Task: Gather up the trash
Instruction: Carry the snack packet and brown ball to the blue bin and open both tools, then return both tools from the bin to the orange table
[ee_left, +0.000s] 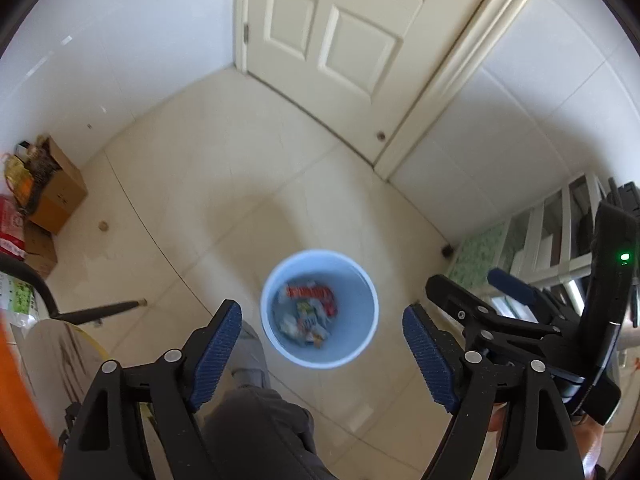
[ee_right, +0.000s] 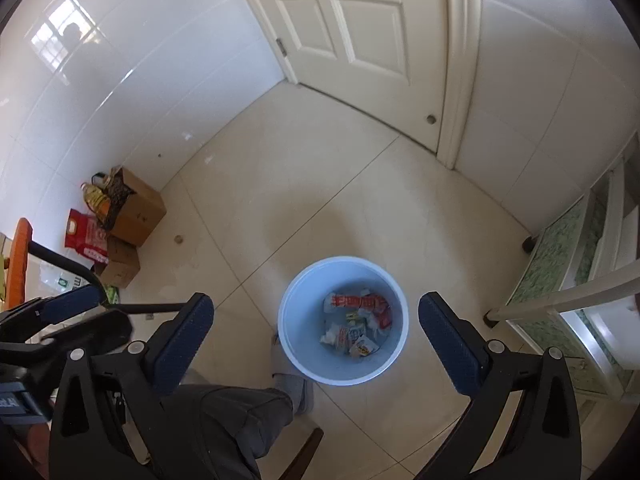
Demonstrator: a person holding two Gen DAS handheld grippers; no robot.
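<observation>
At the bottom of the left wrist view our left gripper (ee_left: 322,320) stands open with nothing between its blue pads, and at the bottom of the right wrist view our right gripper (ee_right: 316,316) is spread wide and just as empty. Below them a grey trouser leg (ee_right: 236,416) and a grey shoe (ee_right: 298,390) reach up from the lower edge, the shoe just beside the bucket. The white bucket (ee_right: 288,344) sits on the tiled floor (ee_right: 320,184) in the lower middle of both views, and the trash (ee_right: 356,322), crumpled red and white wrappers, lies at its bottom. We judge the drop done; the risk now is a foot or a low gripper knocking the light bucket over and spilling it. Farther off, at the left edge, cardboard boxes (ee_right: 138,212) and a red bag (ee_right: 86,236) stand against the wall, and the panelled door (ee_right: 360,40) closes the top
</observation>
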